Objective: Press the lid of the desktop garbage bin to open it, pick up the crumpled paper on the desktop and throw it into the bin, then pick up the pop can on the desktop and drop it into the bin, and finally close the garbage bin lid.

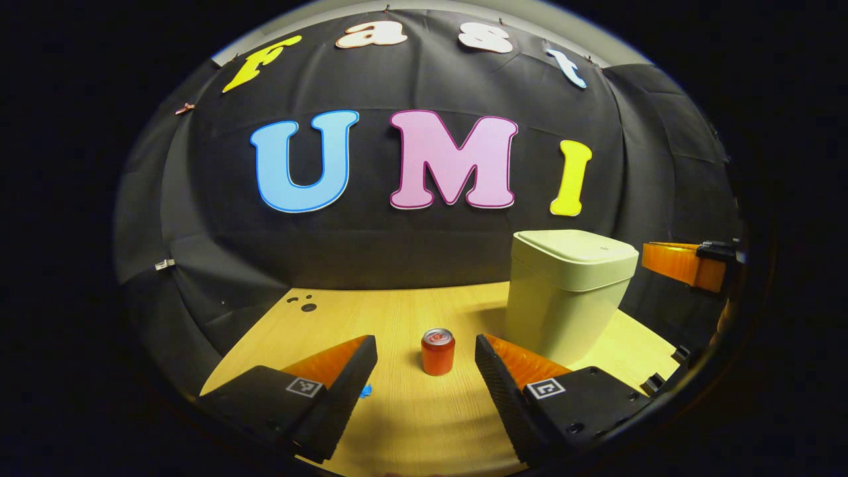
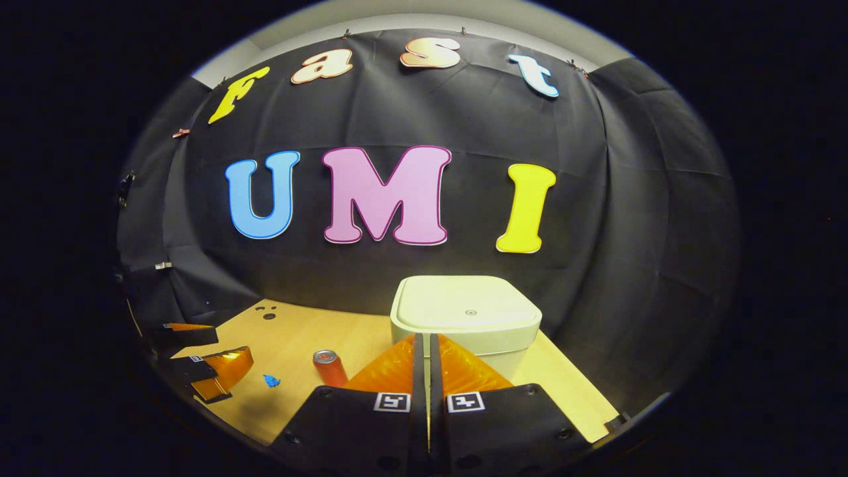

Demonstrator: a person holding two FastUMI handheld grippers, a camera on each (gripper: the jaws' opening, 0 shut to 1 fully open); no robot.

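The pale green desktop bin (image 1: 563, 298) stands at the back right of the wooden table, lid (image 2: 467, 306) down flat. A red pop can (image 1: 438, 351) stands upright ahead of my left gripper (image 1: 424, 339), which is open with the can beyond its fingertips. A small blue crumpled scrap (image 1: 365, 392) lies by the left finger. My right gripper (image 2: 424, 339) is shut with nothing between its fingers; its tips sit just before the bin's front rim, and contact cannot be told. In the right gripper view the can (image 2: 329, 368), the scrap (image 2: 271, 380) and the left gripper (image 2: 232, 346) lie to the left.
The wooden table (image 1: 397, 318) has several small dark holes (image 1: 306, 305) near its back left corner. The black cloth wall closes the back and sides. The right gripper (image 1: 652, 258) hangs beside the bin's lid at the far right of the left gripper view.
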